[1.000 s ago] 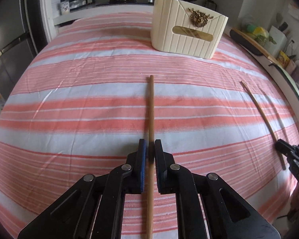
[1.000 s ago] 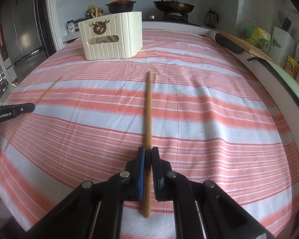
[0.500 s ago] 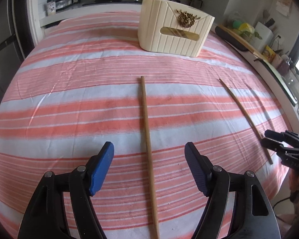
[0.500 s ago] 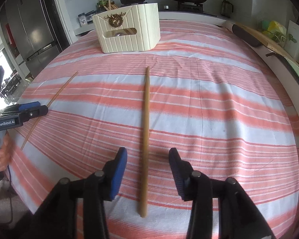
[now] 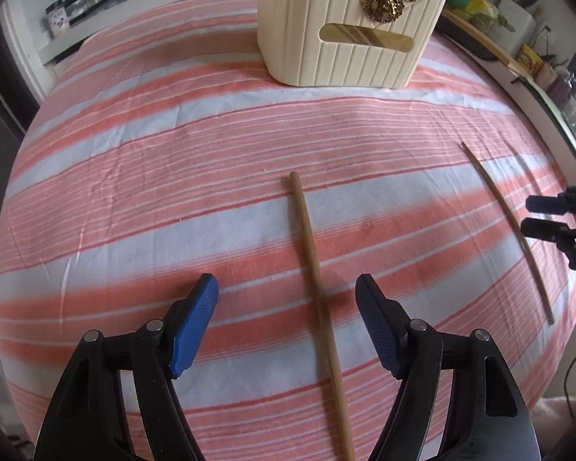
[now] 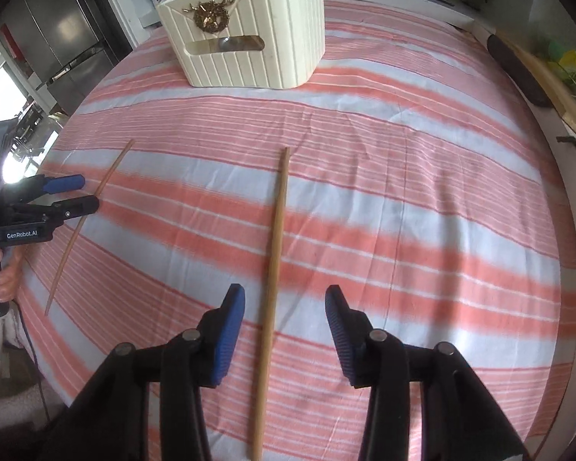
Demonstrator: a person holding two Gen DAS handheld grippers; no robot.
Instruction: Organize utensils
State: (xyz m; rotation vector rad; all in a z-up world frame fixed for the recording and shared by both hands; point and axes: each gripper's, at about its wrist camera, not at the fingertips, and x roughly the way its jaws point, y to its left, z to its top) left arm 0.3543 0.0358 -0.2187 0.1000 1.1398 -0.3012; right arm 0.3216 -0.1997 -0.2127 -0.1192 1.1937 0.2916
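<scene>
— What has changed since a moment ago?
— Both sets of jaws, earlier clamped on chopsticks, have been spread wide and drawn back.

— What is laid out?
— A striped tablecloth (image 5: 134,176) is covered at its far end by a cream ribbed utensil holder (image 5: 349,34).

— And the chopsticks?
— One wooden chopstick (image 5: 315,280) is seen lengthwise between the left gripper (image 5: 287,307) fingers, untouched, pointing at the holder. Another chopstick (image 6: 273,269) is framed likewise by the right gripper (image 6: 285,317).

Two wooden chopsticks (image 5: 315,269) (image 6: 274,238) flat on cloth, apart.
</scene>
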